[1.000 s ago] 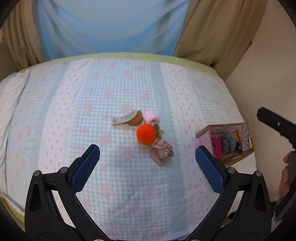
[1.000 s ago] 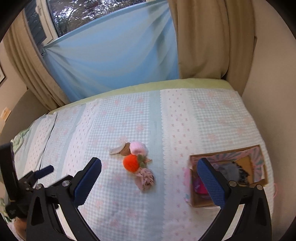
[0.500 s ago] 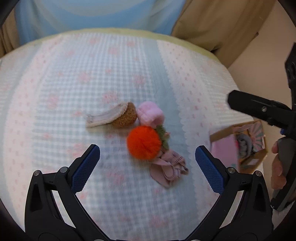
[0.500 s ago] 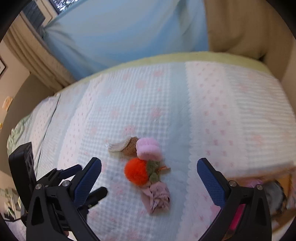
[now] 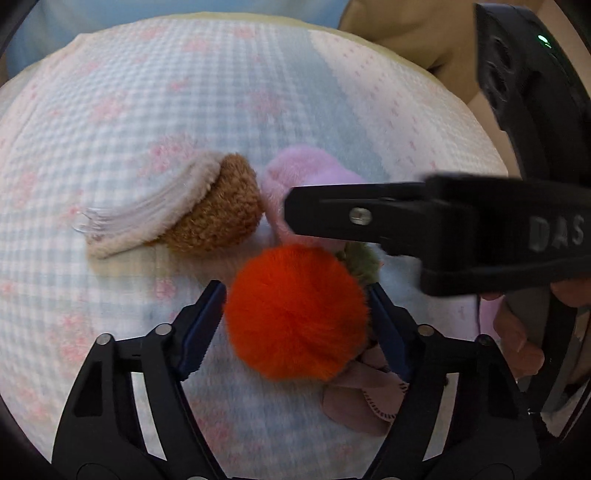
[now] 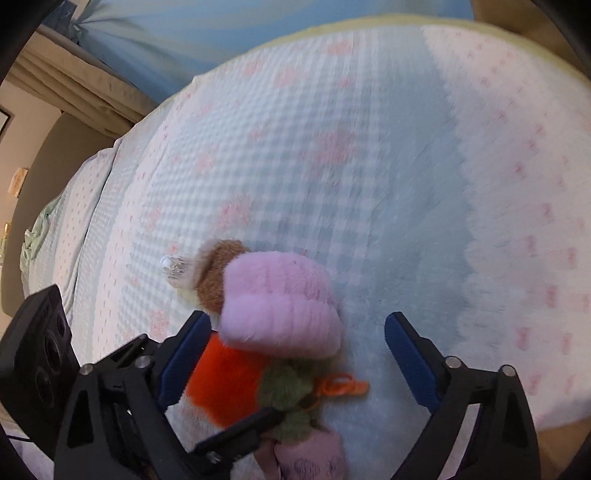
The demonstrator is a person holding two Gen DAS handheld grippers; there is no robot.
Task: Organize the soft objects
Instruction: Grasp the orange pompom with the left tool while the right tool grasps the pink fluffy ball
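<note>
Soft toys lie clustered on the checked bedspread (image 5: 184, 92). An orange pompom (image 5: 295, 314) with a green leafy top (image 5: 364, 260) sits between the fingers of my left gripper (image 5: 297, 326), whose blue pads touch its sides. My right gripper (image 6: 297, 356) is open around a pink fluffy toy (image 6: 280, 306), also in the left wrist view (image 5: 306, 166). A brown and white plush (image 5: 199, 210) lies to the left. A dusty pink fabric piece (image 5: 365, 398) lies just under the pompom.
The bedspread (image 6: 369, 147) stretches back to a blue curtain (image 6: 221, 33). The right gripper's black body (image 5: 461, 225) crosses the left wrist view over the pink toy. The left gripper (image 6: 177, 410) shows low left in the right wrist view.
Both grippers have moved down and forward to the toy cluster. The left jaws have narrowed onto the orange pompom. The right jaws have narrowed around the pink toy. The box has left view.
</note>
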